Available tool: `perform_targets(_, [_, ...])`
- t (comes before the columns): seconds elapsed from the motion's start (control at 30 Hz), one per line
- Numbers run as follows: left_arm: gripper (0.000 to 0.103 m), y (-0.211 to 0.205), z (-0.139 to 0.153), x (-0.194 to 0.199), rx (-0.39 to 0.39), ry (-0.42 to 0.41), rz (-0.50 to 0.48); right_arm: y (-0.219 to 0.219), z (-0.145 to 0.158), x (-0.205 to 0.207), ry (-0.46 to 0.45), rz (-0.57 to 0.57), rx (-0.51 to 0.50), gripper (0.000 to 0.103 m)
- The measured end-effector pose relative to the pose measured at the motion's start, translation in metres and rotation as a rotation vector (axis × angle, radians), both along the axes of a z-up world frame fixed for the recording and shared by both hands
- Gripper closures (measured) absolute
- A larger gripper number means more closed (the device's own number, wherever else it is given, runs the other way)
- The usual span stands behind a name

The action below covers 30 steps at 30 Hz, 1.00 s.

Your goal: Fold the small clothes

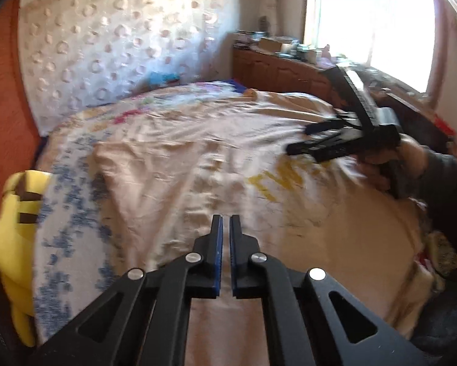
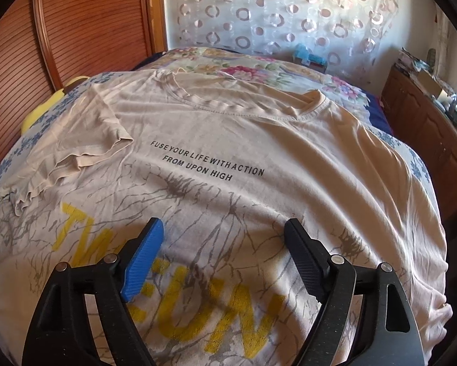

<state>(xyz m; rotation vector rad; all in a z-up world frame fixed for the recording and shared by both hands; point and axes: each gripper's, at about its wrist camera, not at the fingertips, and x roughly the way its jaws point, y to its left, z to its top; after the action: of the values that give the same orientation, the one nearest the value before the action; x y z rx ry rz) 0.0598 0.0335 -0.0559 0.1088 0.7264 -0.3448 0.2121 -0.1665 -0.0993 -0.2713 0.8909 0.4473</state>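
T-shirt (image 2: 259, 140): beige, short-sleeved, spread front-up on the bed (image 2: 289, 70) over a floral sheet. Round ribbed neck toward the headboard end. Small black lettering across the chest; below it grey crack-like lines and large yellow letters. One sleeve (image 2: 85, 140) folded in over the body, hem rumpled.

Left gripper (image 1: 226, 218): clenched, nothing between the pads, above the shirt.

Right gripper (image 2: 224, 224): released, jaws wide, over the yellow print, grasping nothing.
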Motion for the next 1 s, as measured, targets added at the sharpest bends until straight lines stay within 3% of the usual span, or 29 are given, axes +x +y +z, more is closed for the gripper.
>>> perform_targets(0.07, [0.091,0.004,0.0,0.003,0.022,-0.013,0.034,0.0,0.0,0.0,0.0,0.0,0.0,0.02])
perform_targets(0.13, [0.078,0.01,-0.006,0.008,0.0,0.028,0.022,0.0,0.0,0.0,0.0,0.0,0.0,0.019])
perform_targets(0.27, [0.07,0.007,-0.022,0.017,0.063,0.075,0.019,-0.001,0.0,0.0,-0.001,0.0,0.0,0.019])
perform_targets(0.4, [0.07,0.006,-0.04,0.024,0.116,0.116,0.043,0.0,0.0,0.0,-0.001,0.0,0.0,0.019])
perform_targets(0.53, [0.07,0.009,-0.041,0.028,0.094,0.111,0.044,0.0,0.0,0.0,-0.001,0.0,0.0,0.019])
perform_targets(0.57, [0.074,0.009,-0.04,0.028,0.093,0.104,0.036,0.0,0.001,0.0,-0.002,0.0,-0.001,0.019])
perform_targets(0.6, [0.09,0.009,-0.04,0.029,0.094,0.101,0.032,-0.001,0.0,0.0,-0.002,0.0,-0.001,0.019])
perform_targets(0.63, [0.099,0.009,-0.04,0.029,0.097,0.099,0.031,-0.001,0.0,0.0,-0.002,-0.001,-0.001,0.019])
perform_targets(0.67, [0.1,0.009,-0.039,0.028,0.097,0.091,0.029,-0.001,0.0,0.0,-0.001,0.0,0.0,0.019])
perform_targets(0.9, [0.101,0.0,-0.017,0.011,0.039,0.072,-0.014,0.0,0.0,0.0,-0.001,-0.001,0.0,0.019])
perform_targets(1.0, [0.086,-0.009,-0.014,0.009,0.026,0.077,-0.039,0.0,0.0,0.0,-0.002,-0.001,-0.001,0.019])
